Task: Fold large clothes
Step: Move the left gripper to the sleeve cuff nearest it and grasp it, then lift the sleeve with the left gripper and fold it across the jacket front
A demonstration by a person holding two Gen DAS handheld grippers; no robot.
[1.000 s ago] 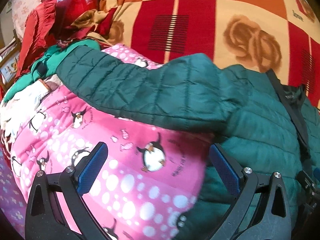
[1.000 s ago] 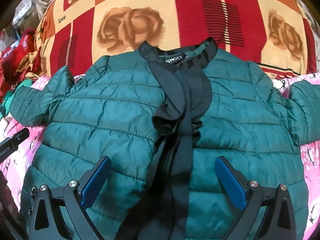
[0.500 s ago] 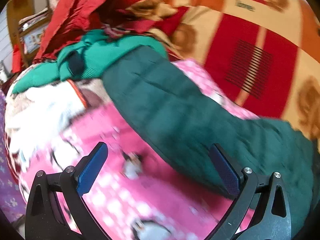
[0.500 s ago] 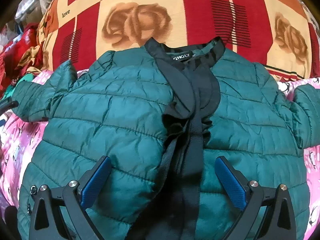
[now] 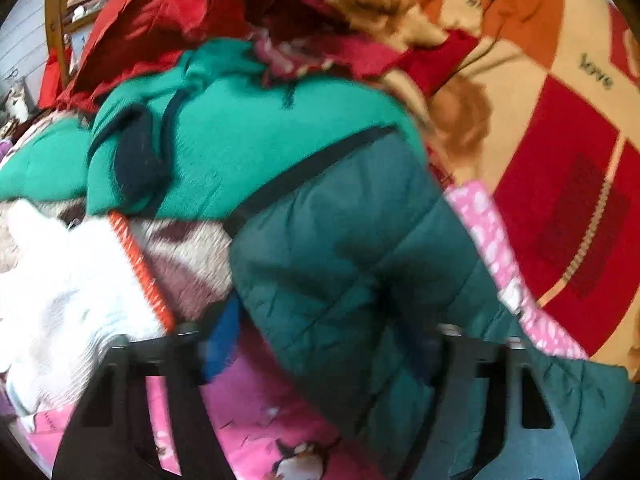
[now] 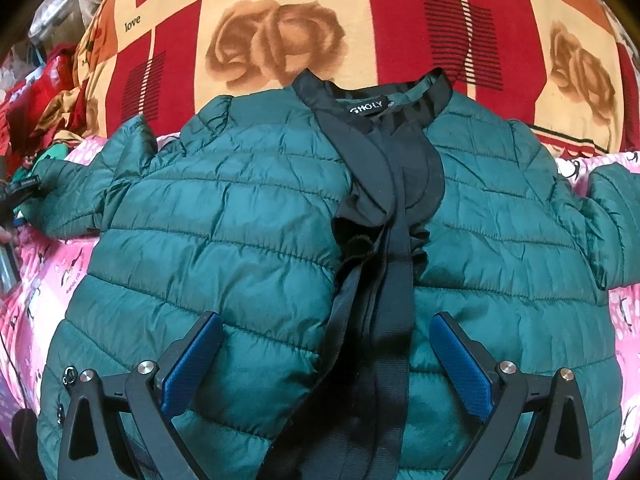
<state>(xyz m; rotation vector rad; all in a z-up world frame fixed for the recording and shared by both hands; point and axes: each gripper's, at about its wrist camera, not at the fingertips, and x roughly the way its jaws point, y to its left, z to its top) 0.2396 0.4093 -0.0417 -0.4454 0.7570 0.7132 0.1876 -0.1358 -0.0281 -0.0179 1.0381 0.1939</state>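
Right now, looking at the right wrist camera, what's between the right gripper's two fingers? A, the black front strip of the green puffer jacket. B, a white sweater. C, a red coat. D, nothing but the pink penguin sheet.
A: the right gripper stands open over the green puffer jacket, and the jacket's black front strip runs down between its blue pads, neither pad pressing it.

Left gripper (image 5: 320, 344): now at the cuff end of the green jacket's sleeve (image 5: 352, 256), no longer over the pink penguin blanket (image 5: 256, 408); jaws closing around the sleeve, previously wide open; view now blurred.
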